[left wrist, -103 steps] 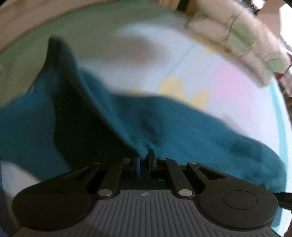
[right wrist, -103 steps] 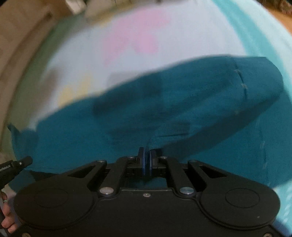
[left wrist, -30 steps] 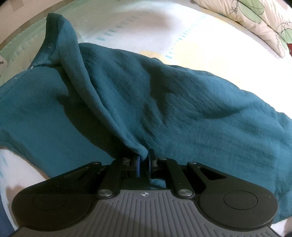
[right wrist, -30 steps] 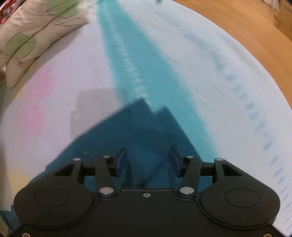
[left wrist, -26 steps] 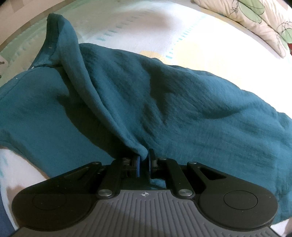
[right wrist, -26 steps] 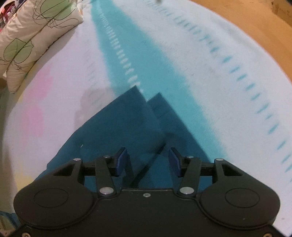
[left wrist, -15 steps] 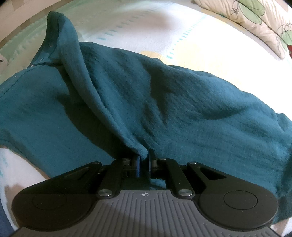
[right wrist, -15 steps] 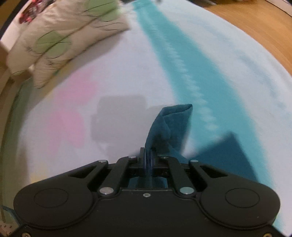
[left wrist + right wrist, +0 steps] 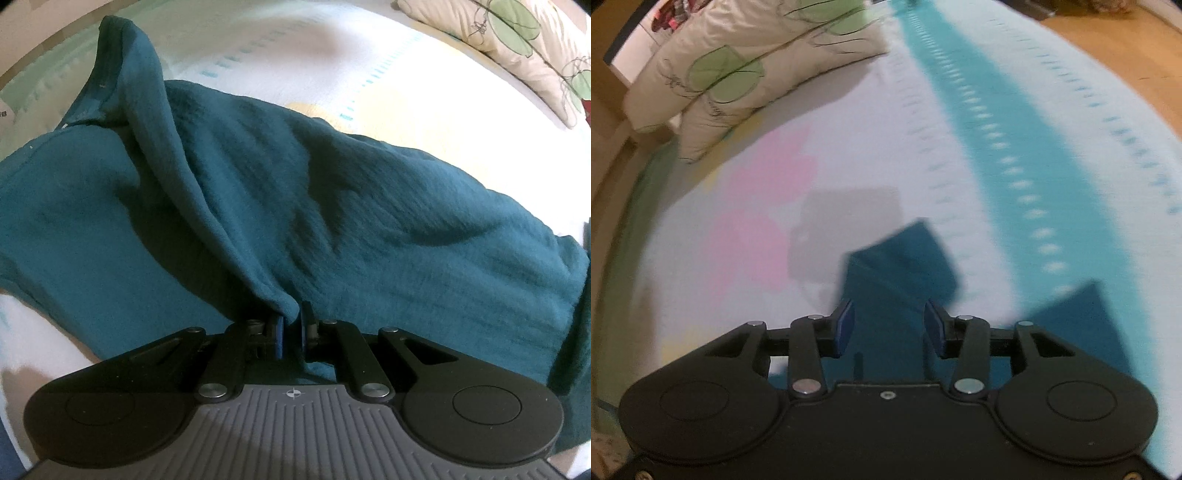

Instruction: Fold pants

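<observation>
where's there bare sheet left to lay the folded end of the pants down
Bare bedsheet lies between the pillow and the pants end, over the pink patches. More lies beyond the turquoise stripe, toward the wooden floor. In the left wrist view the pants fill nearly everything around the left gripper; only a strip below the pillow is free.

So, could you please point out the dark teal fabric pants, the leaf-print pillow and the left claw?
Dark teal fabric pants (image 9: 388, 206): left wrist view, wrinkled middle.
Leaf-print pillow (image 9: 746, 66): right wrist view, green leaf.
Left claw (image 9: 290, 334): left wrist view, pinched fold.
</observation>
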Available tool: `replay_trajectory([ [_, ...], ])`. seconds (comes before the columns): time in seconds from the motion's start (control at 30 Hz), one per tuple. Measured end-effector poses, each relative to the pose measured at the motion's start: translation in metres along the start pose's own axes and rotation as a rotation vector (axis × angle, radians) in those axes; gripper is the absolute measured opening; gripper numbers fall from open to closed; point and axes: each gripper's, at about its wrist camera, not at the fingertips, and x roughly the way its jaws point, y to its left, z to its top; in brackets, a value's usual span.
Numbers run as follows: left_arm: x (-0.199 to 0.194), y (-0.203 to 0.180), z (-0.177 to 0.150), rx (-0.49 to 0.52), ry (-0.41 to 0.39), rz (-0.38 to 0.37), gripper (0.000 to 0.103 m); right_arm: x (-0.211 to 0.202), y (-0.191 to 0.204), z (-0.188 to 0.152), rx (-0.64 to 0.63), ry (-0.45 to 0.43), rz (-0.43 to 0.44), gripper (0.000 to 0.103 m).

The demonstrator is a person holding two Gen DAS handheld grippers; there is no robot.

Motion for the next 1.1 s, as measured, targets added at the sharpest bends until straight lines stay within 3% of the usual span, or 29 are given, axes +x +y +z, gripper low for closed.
replay_trajectory([
  [0.37, -0.001, -0.001, -0.001, -0.021, 0.008, -0.005, 0.008, 0.032, -0.014, -0.026, 0.148, 0.104, 0.084, 0.052],
  [0.43, -0.002, 0.001, 0.000, -0.024, 0.008, -0.013, 0.007, 0.025, -0.009, -0.028, 0.141, 0.070, 0.092, 0.020],
  [0.53, -0.011, 0.002, 0.005, -0.027, -0.003, -0.036, 0.005, 0.003, 0.002, -0.023, 0.088, -0.002, 0.087, 0.014],
  [0.7, -0.053, -0.010, 0.045, -0.014, -0.093, -0.115, 0.004, -0.052, 0.016, 0.010, 0.041, -0.138, 0.117, 0.014],
  [0.8, -0.093, -0.017, 0.082, -0.022, -0.188, -0.167, 0.004, -0.091, 0.017, 0.030, 0.043, -0.228, 0.146, 0.014],
  [0.9, -0.138, -0.021, 0.099, -0.009, -0.290, -0.208, 0.004, -0.130, 0.006, 0.032, 0.056, -0.294, 0.174, 0.014],
  [1.0, -0.164, -0.019, 0.084, 0.018, -0.327, -0.236, 0.005, -0.157, -0.021, 0.011, 0.060, -0.314, 0.166, 0.015],
  [1.1, -0.157, -0.009, 0.047, 0.054, -0.272, -0.239, 0.005, -0.161, -0.055, -0.028, 0.066, -0.261, 0.109, 0.015],
])
